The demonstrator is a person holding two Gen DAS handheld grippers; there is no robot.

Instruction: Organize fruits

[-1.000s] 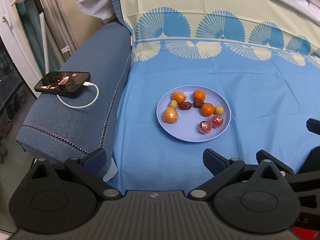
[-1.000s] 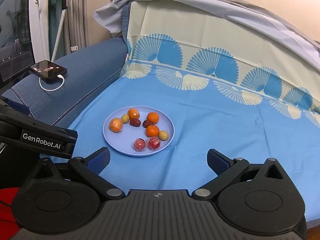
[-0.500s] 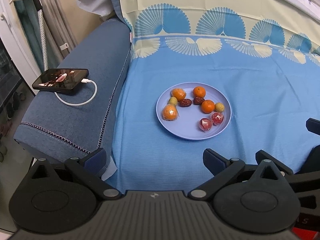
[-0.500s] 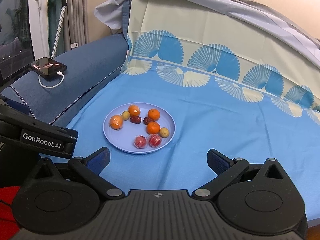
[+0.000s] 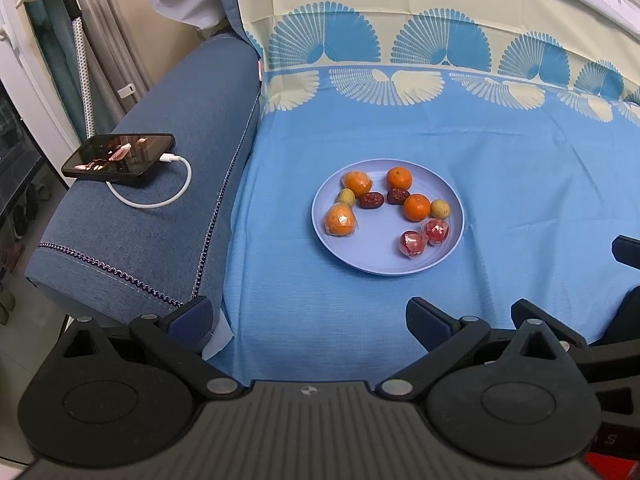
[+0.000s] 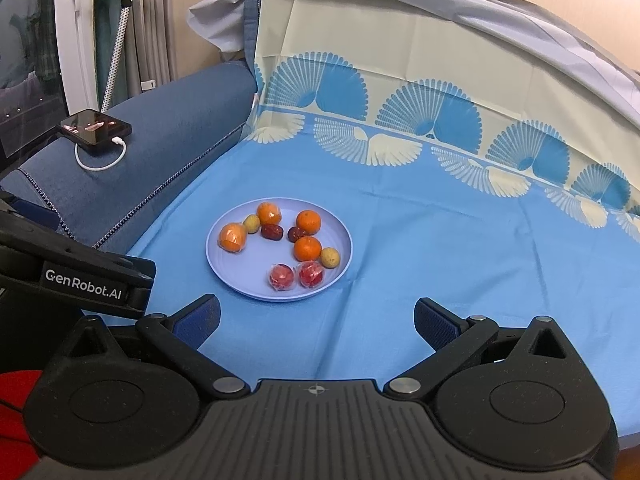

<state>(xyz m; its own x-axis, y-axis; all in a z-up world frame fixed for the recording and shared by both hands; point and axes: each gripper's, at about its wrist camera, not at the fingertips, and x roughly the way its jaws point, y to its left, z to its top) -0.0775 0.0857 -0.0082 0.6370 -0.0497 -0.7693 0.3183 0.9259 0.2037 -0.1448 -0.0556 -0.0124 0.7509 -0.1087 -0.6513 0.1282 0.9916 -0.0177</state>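
The left gripper (image 5: 308,322) has its jaws spread wide with nothing between them, hovering over the blue patterned cloth (image 5: 500,184) short of the round lilac plastic plate (image 5: 384,264). The right gripper (image 6: 318,320) is likewise wide and empty, also on the near side of the plate (image 6: 240,276). On the plate sit two bare orange mandarins (image 5: 416,207), two plastic-wrapped mandarins (image 5: 340,220) toward its left edge, two dark red dates (image 5: 371,200) near its middle, two small yellow-green fruits (image 5: 440,208), and two red wrapped fruits (image 5: 412,243) at its near right rim, touching each other. Well left of the plate, a black smartphone (image 5: 118,157) with a white charging cable (image 5: 160,196) lies on the denim-blue sofa armrest (image 5: 132,248).
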